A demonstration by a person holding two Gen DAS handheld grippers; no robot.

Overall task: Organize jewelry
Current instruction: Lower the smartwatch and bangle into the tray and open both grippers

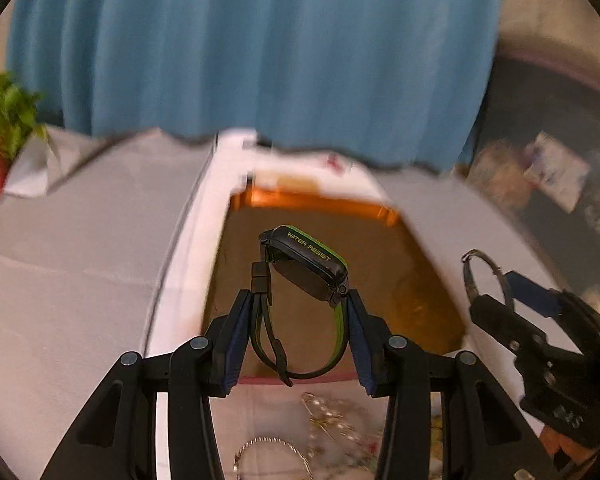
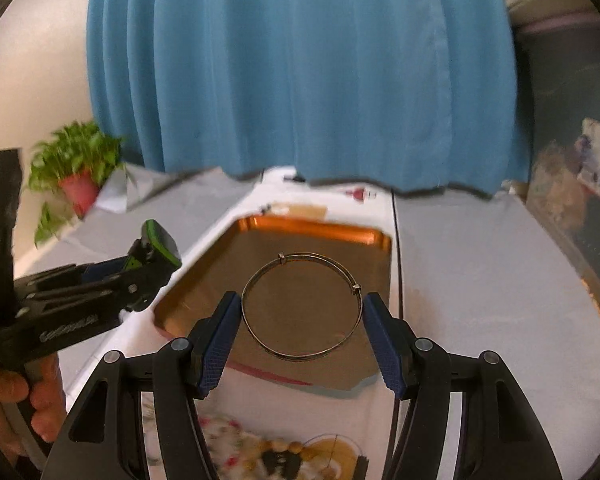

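My left gripper (image 1: 298,304) is shut on a black and green watch (image 1: 306,268) by its strap and holds it above the copper tray (image 1: 312,202). It also shows at the left of the right wrist view (image 2: 156,252). My right gripper (image 2: 302,304) is shut on a thin silver bangle (image 2: 302,306), held across its width above the same tray (image 2: 316,226). In the left wrist view the right gripper (image 1: 496,292) with the bangle (image 1: 484,268) is at the right of the tray.
The tray lies on a white cloth (image 1: 188,248) over a grey table (image 1: 80,260). Loose chains and beads (image 1: 324,420) lie near the tray's front edge (image 2: 276,448). A potted plant (image 2: 76,176) stands at the far left. A blue curtain (image 2: 300,72) hangs behind.
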